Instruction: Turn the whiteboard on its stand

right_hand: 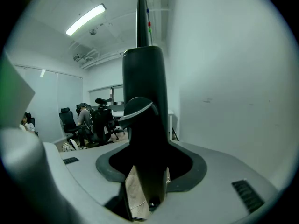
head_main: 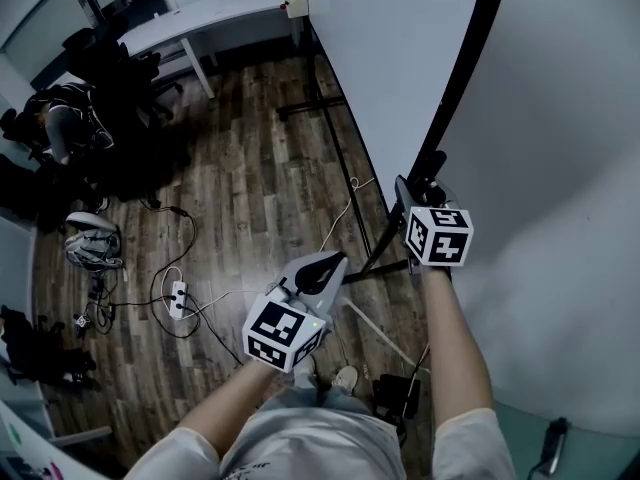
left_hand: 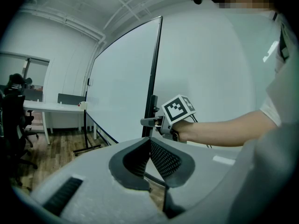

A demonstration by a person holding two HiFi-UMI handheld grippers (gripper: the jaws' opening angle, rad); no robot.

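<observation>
The whiteboard (head_main: 400, 58) is a tall white panel on a black stand, and its black upright post (head_main: 465, 58) runs down to a foot on the floor (head_main: 385, 263). My right gripper (head_main: 412, 200) is at that post, low down, shut on it. In the right gripper view the post (right_hand: 145, 78) fills the space between the jaws, with a small black lever (right_hand: 135, 108) on its left side. My left gripper (head_main: 330, 264) hangs free over the wood floor, left of the stand. It is shut with nothing in it (left_hand: 149, 143). Its view shows the board (left_hand: 121, 92) and the right gripper's marker cube (left_hand: 177, 108).
A white surface (head_main: 560, 168) stands just right of the post. Cables and a power strip (head_main: 178, 296) lie on the floor to the left, near a bag (head_main: 92, 240). Further back are a white desk (head_main: 215, 13), black office chairs (head_main: 120, 78) and a seated person (head_main: 65, 118).
</observation>
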